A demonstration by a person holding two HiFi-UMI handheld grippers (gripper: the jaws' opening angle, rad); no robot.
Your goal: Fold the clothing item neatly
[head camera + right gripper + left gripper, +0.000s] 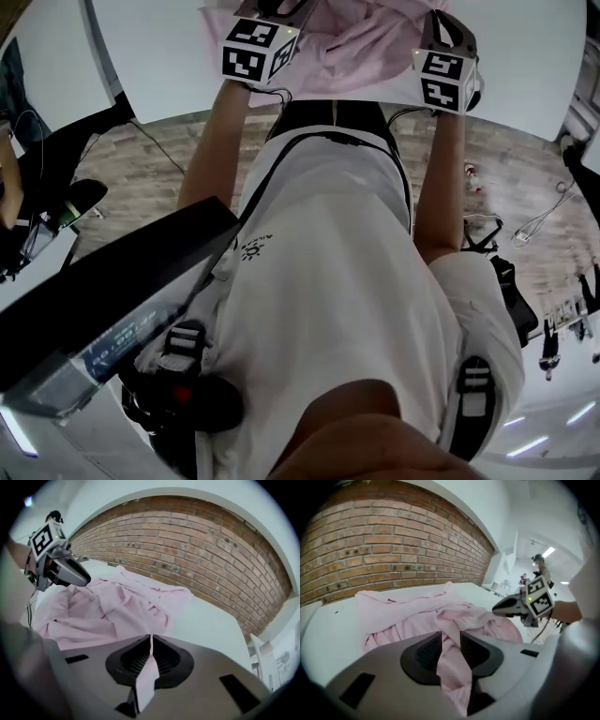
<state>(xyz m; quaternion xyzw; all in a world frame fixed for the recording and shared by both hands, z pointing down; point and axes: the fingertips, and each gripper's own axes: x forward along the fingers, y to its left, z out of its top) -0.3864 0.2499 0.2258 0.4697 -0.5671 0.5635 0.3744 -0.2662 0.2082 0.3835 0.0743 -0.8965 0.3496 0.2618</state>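
A pale pink garment (pixel 347 47) lies crumpled on a white table (pixel 159 56) in front of the person. In the left gripper view the cloth (pixel 408 611) is heaped in loose folds, and my left gripper (pixel 447 641) is shut on a thick bunched strip of it that hangs down between the pads. My right gripper (pixel 151 644) is shut on a thin edge of the same garment (pixel 112 606), which trails out behind the jaws. Each gripper shows in the other's view: the right one (pixel 518 605) at the heap's right side, the left one (pixel 63 569) at its left.
A brick wall (pixel 393 541) runs behind the table (pixel 211 620). A person (pixel 540 566) stands far off in the room. Black equipment (pixel 56 206) sits at the left on the wooden floor, with cables (pixel 534 220) at the right. The table's near edge curves just ahead of the torso.
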